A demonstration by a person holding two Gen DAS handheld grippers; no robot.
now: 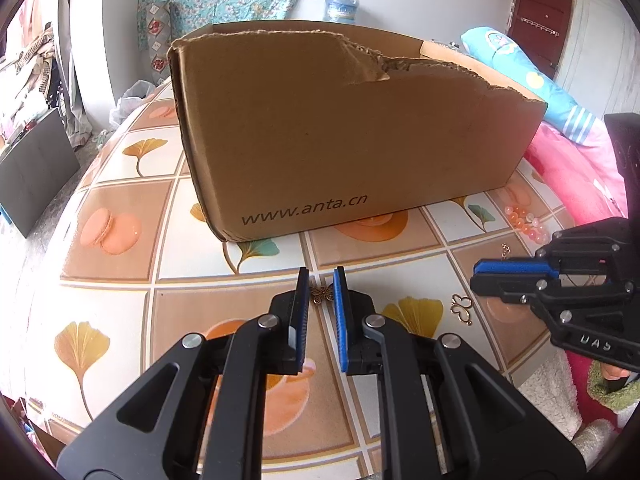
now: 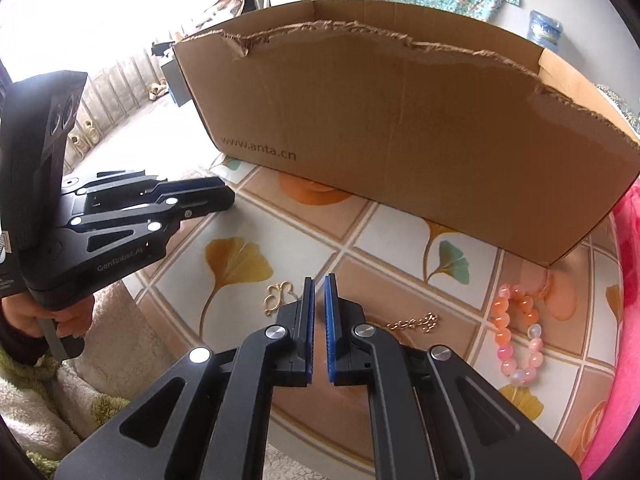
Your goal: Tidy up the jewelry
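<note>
- Your left gripper (image 1: 321, 280) pinches a small bronze butterfly charm (image 1: 322, 294), it seems, just above the tablecloth (image 1: 120, 300).
- Your right gripper (image 2: 319, 280) is closed, empty.
- Gold butterfly pendant (image 2: 276, 298), chain (image 2: 416, 323), bead bracelet (image 2: 516, 332) lie before the torn cardboard box (image 2: 400, 128).

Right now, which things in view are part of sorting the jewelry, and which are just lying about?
Job:
bronze butterfly charm, between the left tongs
gold butterfly outline
gold chain
bead bracelet
cardboard box, probably where they go

Lying about:
water jug
blue pillow
pink blanket
</note>
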